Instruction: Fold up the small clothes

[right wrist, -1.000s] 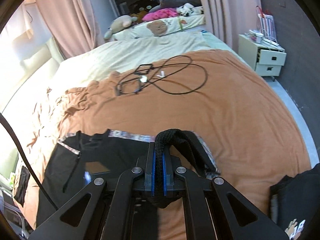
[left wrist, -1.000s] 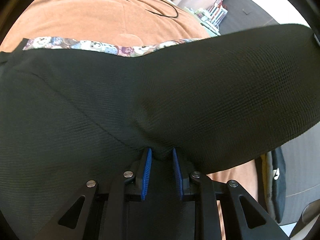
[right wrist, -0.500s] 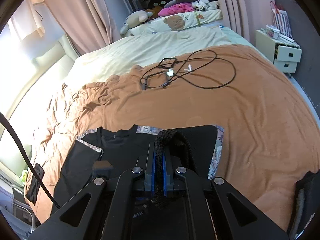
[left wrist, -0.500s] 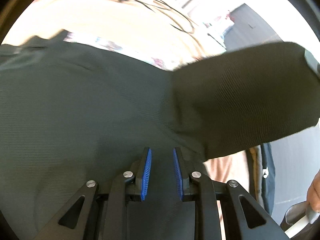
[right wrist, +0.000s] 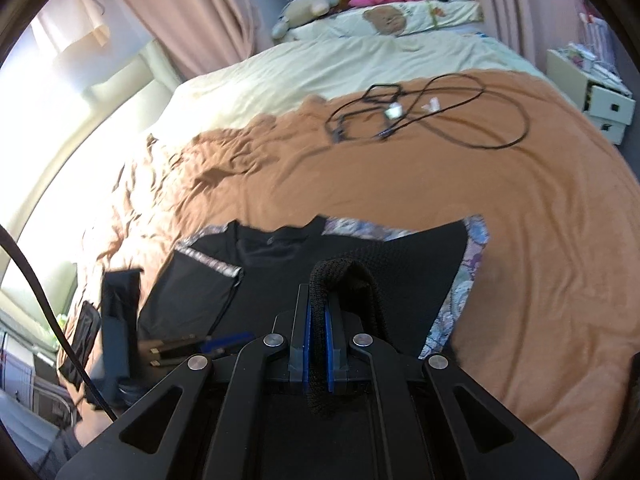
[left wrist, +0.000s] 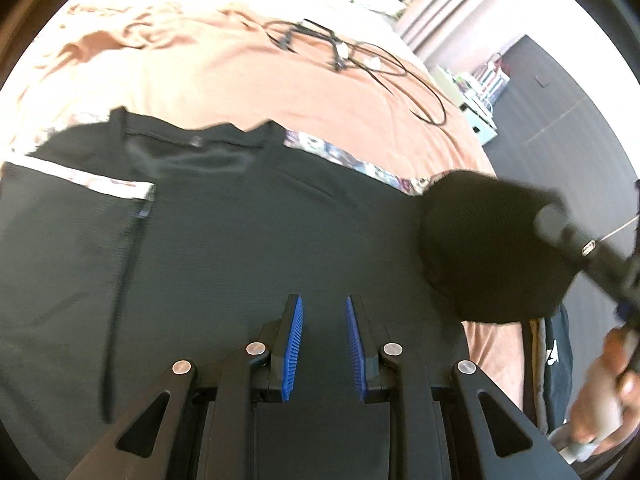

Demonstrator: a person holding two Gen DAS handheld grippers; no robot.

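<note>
A black shirt with cartoon-print trim lies spread flat on a brown blanket. My left gripper hovers over the shirt's lower part, open, with nothing between its blue pads. To its right, the right gripper holds up a bunched fold of the shirt, with a hand behind it. In the right wrist view the right gripper is shut on that black fold, which loops over its tips. The rest of the shirt lies below it. The blurred left gripper shows at lower left.
Black cables lie on the blanket beyond the shirt. A white nightstand stands by the bed's right side. Pillows and plush toys fill the far end. Another dark garment lies off the blanket's right edge. A dark flat item sits at far left.
My left gripper has drawn back from the fabric that was at its tips, so the whole shirt shows flat. The right gripper has lifted and pulled back with the fold still held.
</note>
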